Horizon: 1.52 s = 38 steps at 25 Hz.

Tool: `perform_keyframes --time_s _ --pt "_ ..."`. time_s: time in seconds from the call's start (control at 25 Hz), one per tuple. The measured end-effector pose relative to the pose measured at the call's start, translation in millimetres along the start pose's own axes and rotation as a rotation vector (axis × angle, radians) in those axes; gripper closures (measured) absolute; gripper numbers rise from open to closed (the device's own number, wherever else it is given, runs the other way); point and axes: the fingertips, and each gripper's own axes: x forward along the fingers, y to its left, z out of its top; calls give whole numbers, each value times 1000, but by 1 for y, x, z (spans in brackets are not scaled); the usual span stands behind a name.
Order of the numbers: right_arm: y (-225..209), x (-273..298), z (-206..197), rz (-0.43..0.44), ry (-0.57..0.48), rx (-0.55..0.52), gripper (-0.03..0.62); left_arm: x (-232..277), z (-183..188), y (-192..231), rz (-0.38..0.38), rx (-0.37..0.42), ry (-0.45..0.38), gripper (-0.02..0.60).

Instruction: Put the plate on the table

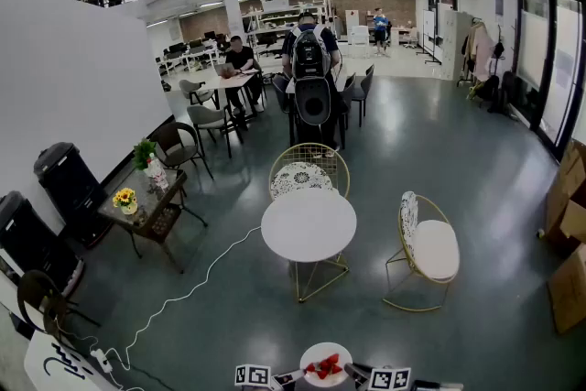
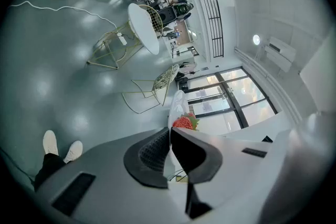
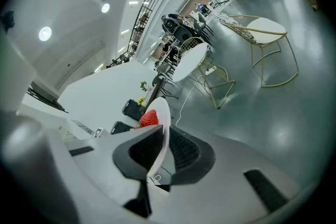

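Head view: left gripper and right gripper grip one plate.

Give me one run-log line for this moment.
left gripper shut on plate | right gripper shut on plate | strawberries on plate | plate not yet on round table

No legible text, black marks on white sign unreadable

Bright, even indoor light from ceiling lights, plus daylight through the windows, which blow out white. The glossy floor shows soft glare patches and shadows are weak. Heavy fisheye bending at the edges; both gripper views are vignetted black at the corners. The nearest foreground is slightly soft.
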Motion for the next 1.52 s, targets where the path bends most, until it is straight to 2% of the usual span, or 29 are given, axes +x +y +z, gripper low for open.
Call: perform_keyframes --time_s 0.12,0.24,0.28,0.36,0.4,0.44,0.52,0.64,0.8,0.92,1.08,1.28,1.4,1.52 --pt "7 1 3 7 -10 6 549 -7 -2 -2 6 -2 -27 571" --pt "2 3 7 11 -21 -34 549 -11 -5 -11 -10 -85 -62 571" --pt "-3 5 15 13 -28 -64 549 -11 3 -7 10 -49 -75 571" --pt "-3 10 34 19 -37 -118 549 -11 34 2 51 119 -100 571" --pt "5 14 40 26 -34 -126 549 -11 45 -3 50 163 -112 570" --pt "15 18 42 36 -25 -120 549 -13 49 -13 41 175 -121 571" --pt "33 20 34 50 -2 -90 549 -22 36 -25 25 143 -124 571" --pt "37 6 19 36 20 -66 549 -26 11 -26 22 105 -116 571" --pt "46 8 19 40 26 -74 549 -33 13 -28 33 119 -130 571" --pt "42 15 14 41 40 -59 549 -33 13 -24 31 102 -128 571" --pt "26 33 28 43 50 -44 549 -17 33 -20 4 59 -129 569" --pt "24 30 30 44 50 -46 549 -18 33 -16 62 114 -125 570" --pt "23 42 34 49 60 -41 549 -19 46 -11 63 115 -125 570" --pt "20 17 29 60 62 -36 549 -11 27 -22 93 151 -124 570"
